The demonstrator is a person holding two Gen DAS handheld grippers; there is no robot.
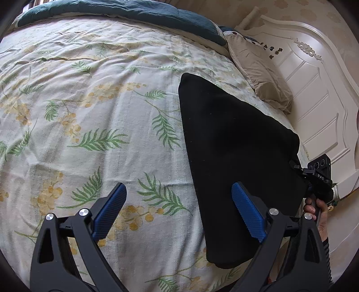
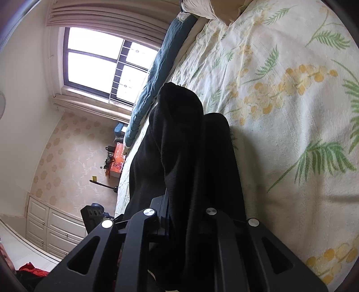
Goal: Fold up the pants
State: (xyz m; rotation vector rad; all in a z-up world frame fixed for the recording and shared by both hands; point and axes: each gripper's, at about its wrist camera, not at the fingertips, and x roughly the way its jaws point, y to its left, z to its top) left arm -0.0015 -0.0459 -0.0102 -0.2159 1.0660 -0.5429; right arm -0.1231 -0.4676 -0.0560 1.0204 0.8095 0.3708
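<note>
Black folded cloth pants lie on the floral bedsheet. The left gripper gapes wide, empty. The right gripper is clamped on the pants.

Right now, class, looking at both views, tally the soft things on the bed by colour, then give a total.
Black: 1, the pants
Teal: 1, the blanket
Beige: 1, the pillow
Floral cream: 1, the bedsheet
Total: 4
</note>
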